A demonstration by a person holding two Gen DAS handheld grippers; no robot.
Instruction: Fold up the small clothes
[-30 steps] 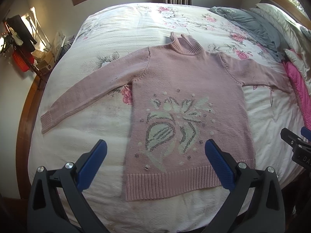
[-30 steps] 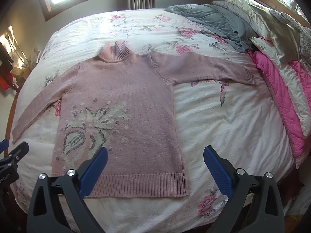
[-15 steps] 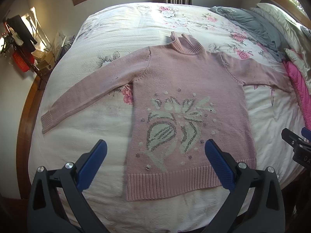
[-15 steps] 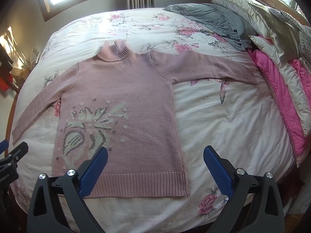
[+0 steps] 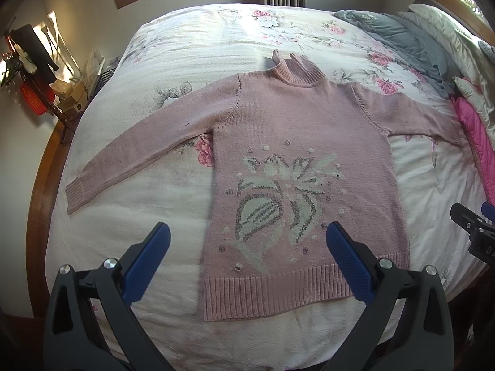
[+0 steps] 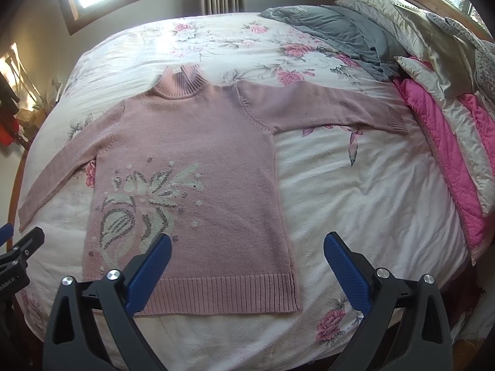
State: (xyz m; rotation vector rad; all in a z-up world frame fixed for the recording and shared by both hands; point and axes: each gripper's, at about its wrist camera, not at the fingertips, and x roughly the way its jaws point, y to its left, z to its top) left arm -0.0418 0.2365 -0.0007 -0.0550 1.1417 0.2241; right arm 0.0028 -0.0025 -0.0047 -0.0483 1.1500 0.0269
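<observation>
Pink knitted sweater (image 5: 297, 142) with a pale flower motif lies flat, front up, on a floral bedspread (image 5: 191, 40), collar pointing away from the viewer and both sleeves spread out to the sides. Left gripper (image 5: 247, 241) hovers above the hem (image 5: 278, 290) on the sweater's left half, blue-padded jaws wide apart and holding nothing. Right gripper (image 6: 247, 247) hovers over the hem's right corner, likewise spread wide and empty. Grey clothing (image 6: 334, 34) and a bright pink quilt (image 6: 445, 142) lie well apart at the bed's right edge. Folding appears not to have begun; this looks like the approach. A sensible next move calls for lowering each gripper to pinch a sleeve cuff or side edge and bringing it across the body
</observation>
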